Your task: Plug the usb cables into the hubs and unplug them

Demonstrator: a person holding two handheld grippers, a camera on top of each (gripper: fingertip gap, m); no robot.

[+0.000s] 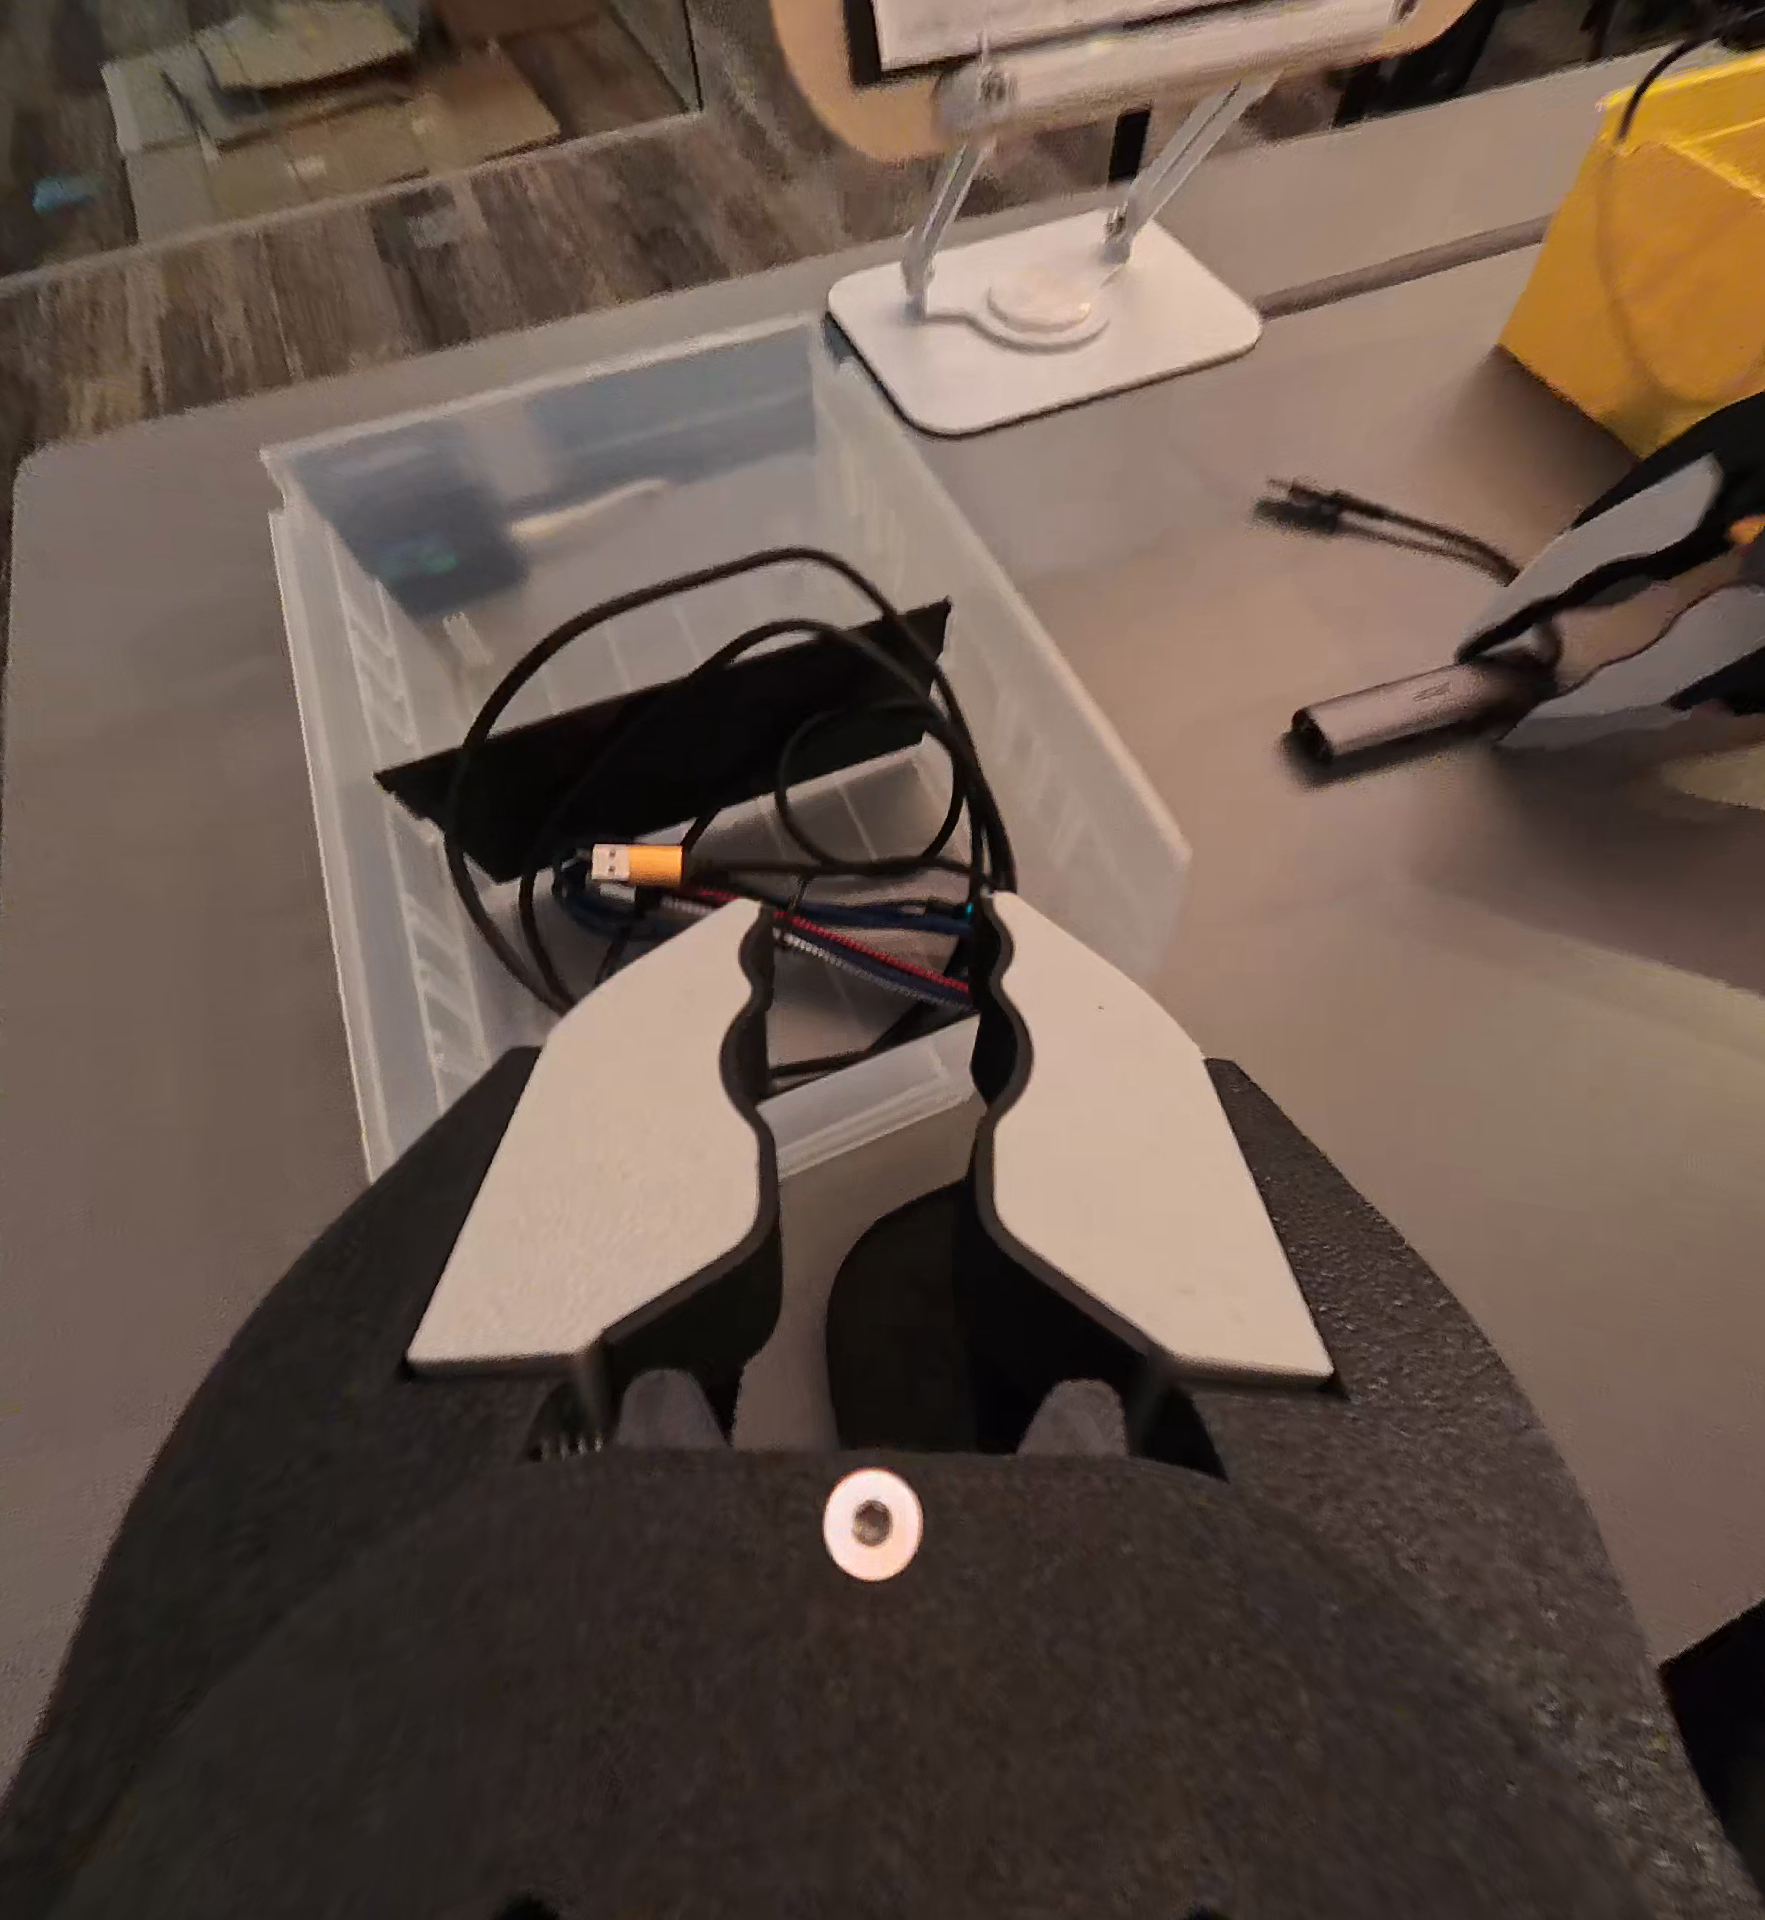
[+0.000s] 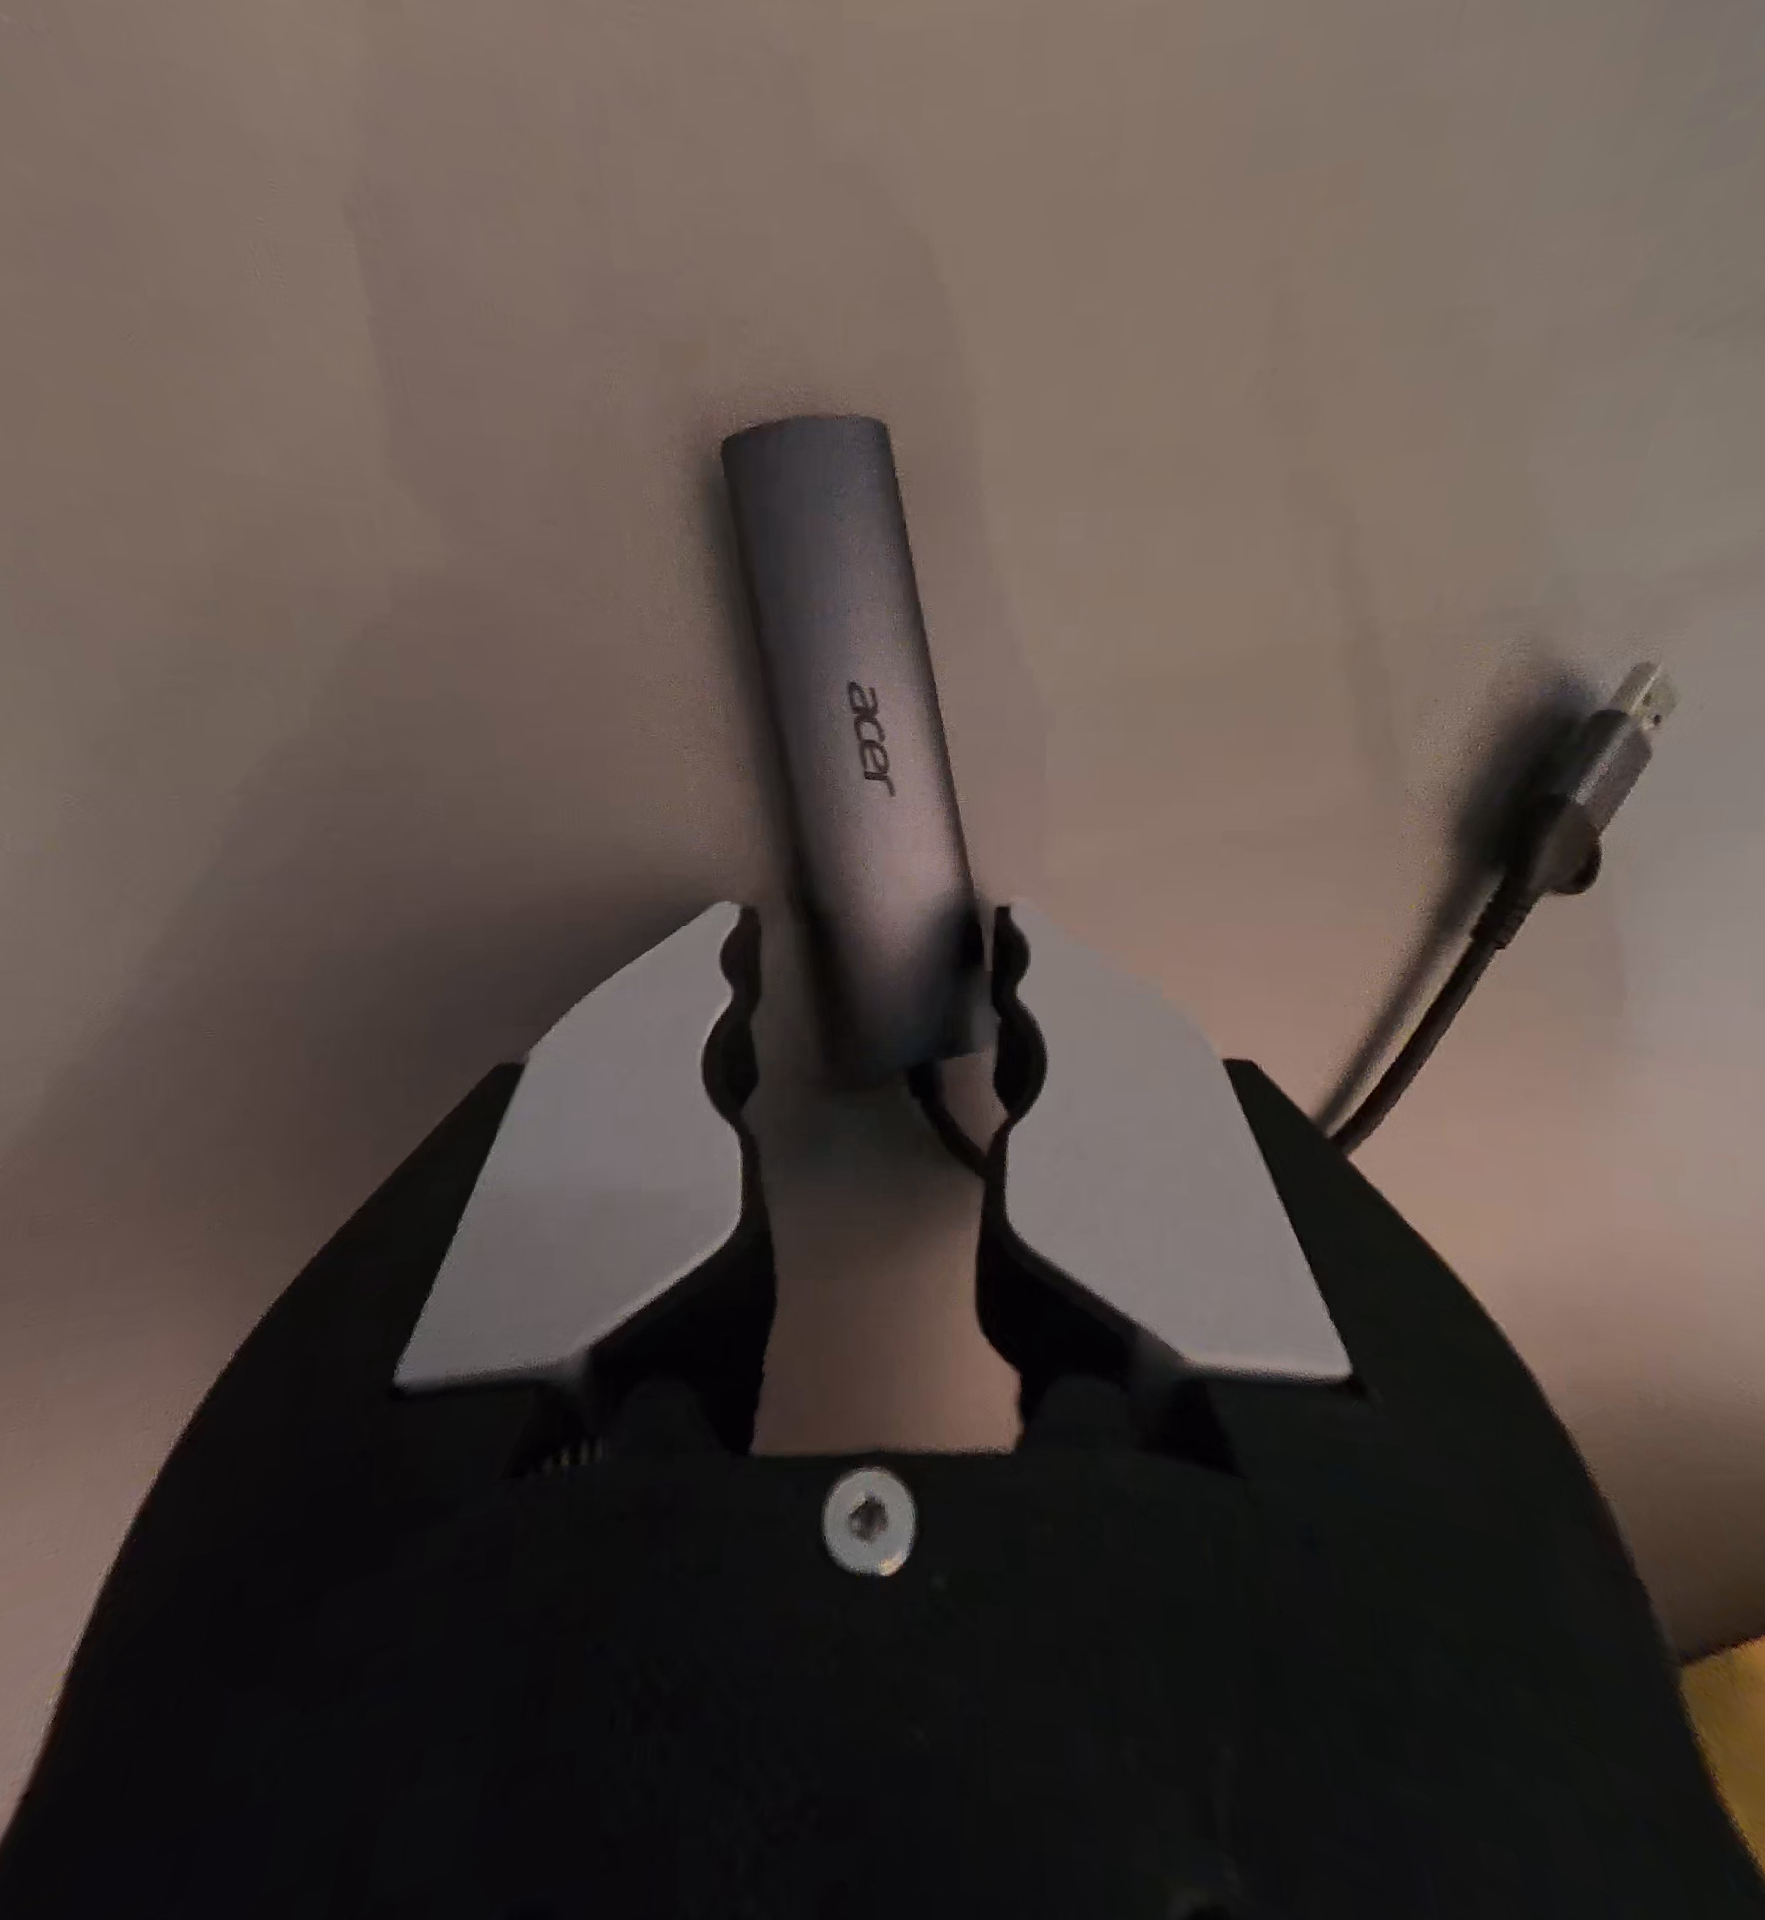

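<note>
My left gripper (image 1: 873, 920) is open and empty, hovering over the near end of a clear plastic bin (image 1: 1086, 748). The bin holds a tangle of black cables (image 1: 857, 665), a cable with an orange USB plug (image 1: 639, 864) and braided blue and red cables (image 1: 857, 935). A grey tube-shaped hub (image 2: 847, 707) lies on the table, also visible in the left wrist view (image 1: 1397, 707). My right gripper (image 2: 873, 930) is open around the hub's near end; its right finger touches the hub and a small gap shows on the left. The hub's own cable ends in a USB plug (image 2: 1626, 727).
A black flat divider (image 1: 670, 717) lies tilted across the bin, with a dark device (image 1: 421, 540) at its far end. A white stand base (image 1: 1044, 332) sits behind the bin and a yellow box (image 1: 1709, 260) at the far right. The grey table (image 1: 1377, 1039) is bare between bin and hub. My hands' fingertips stand some 35 centimetres from each other. The dark device (image 1: 421, 540) is about 35 centimetres from my left fingertips and 45 centimetres from my right.
</note>
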